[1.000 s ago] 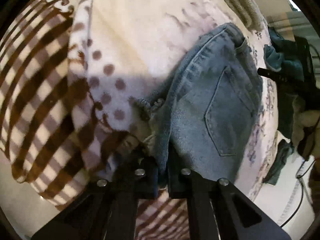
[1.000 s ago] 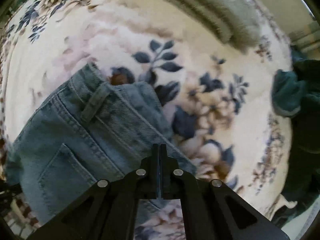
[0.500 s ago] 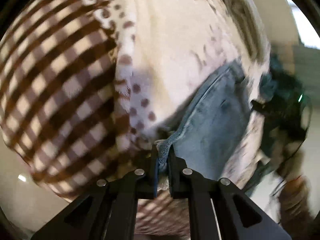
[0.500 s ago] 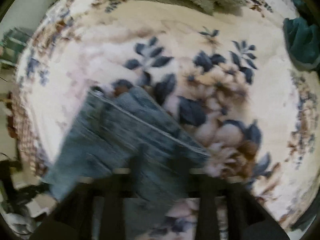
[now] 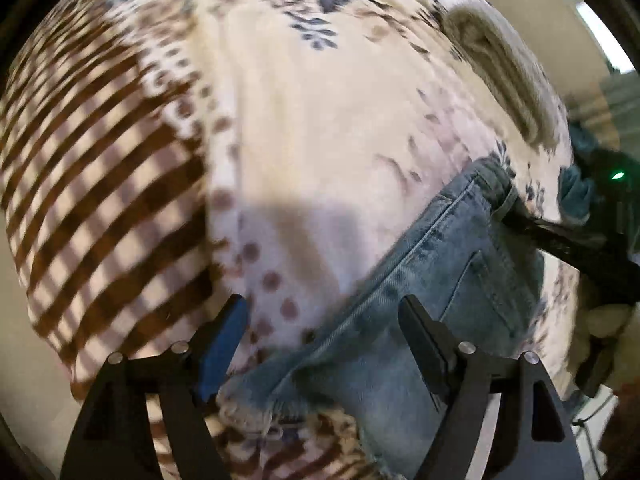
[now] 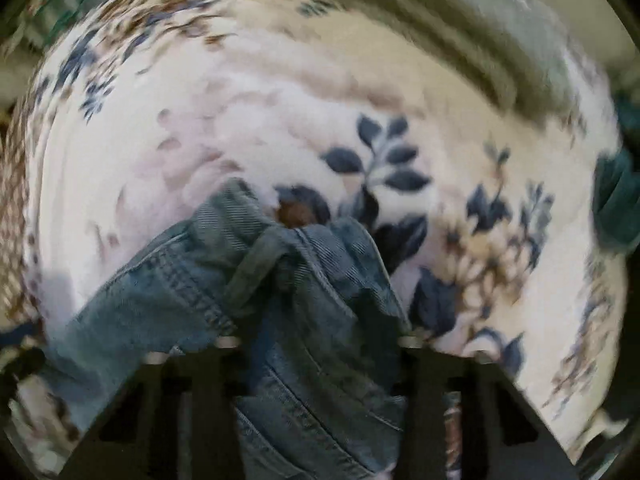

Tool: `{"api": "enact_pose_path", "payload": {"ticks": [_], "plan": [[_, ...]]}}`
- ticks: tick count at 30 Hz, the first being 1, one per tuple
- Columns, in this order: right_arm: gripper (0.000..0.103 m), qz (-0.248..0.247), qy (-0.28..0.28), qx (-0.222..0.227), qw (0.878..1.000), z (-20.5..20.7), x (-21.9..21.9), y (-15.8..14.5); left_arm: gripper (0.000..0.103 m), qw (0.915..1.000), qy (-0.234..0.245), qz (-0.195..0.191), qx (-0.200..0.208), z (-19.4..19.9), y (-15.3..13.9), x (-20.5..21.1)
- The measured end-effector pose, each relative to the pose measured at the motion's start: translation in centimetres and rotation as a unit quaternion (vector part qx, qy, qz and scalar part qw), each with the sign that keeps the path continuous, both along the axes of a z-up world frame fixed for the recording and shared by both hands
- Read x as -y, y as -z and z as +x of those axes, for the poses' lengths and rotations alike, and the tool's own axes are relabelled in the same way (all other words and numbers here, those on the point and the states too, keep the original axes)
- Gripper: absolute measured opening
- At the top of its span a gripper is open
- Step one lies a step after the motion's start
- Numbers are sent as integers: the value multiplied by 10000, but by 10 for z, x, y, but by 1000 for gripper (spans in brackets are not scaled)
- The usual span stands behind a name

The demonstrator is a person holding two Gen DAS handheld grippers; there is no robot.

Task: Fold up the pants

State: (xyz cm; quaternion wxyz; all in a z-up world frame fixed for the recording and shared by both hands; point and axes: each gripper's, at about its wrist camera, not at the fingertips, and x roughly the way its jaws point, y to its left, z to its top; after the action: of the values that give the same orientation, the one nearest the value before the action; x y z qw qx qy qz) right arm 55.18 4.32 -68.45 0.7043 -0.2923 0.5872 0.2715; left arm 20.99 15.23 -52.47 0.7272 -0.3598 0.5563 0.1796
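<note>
The pants are light blue denim (image 5: 436, 280), lying folded on a floral blanket (image 5: 320, 120) with the back pocket up. My left gripper (image 5: 324, 320) is open just above the frayed hem end, its fingers apart on either side of the side seam. In the right wrist view the waistband and a belt loop (image 6: 256, 268) lie bunched. My right gripper (image 6: 316, 340) is open over the waistband, holding nothing. The right gripper also shows in the left wrist view (image 5: 560, 240) at the waistband end.
A brown checked cloth (image 5: 100, 200) lies at the left of the blanket. A grey-green folded towel (image 6: 500, 40) sits at the far edge. Dark teal clothing (image 6: 616, 204) lies at the right edge of the bed.
Both grippers were shut on the denim a second ago and have opened, letting the pants go. The pants now rest flat on the blanket; both views are blurred by motion.
</note>
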Motion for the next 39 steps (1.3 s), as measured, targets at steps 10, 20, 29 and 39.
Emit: {"api": "enact_pose_path", "payload": {"ticks": [10,20,29,39], "plan": [[12,151,448,743,9961,-5,16,-31,76,9990,327,-31,-298,21,28,2],[81,1454,1555,-817,9737,43,66,-44,89,9962,-571,-63,661,-16,-22,34],[81,1501,2439,-1781,9414,8,195,-4,90,9478,-2437,-2037,296,-72,25,156],[81,2095,2840,-2663,8970,-22,223,67,90,8733,-4087,-2636,264,-103,72,178]]}}
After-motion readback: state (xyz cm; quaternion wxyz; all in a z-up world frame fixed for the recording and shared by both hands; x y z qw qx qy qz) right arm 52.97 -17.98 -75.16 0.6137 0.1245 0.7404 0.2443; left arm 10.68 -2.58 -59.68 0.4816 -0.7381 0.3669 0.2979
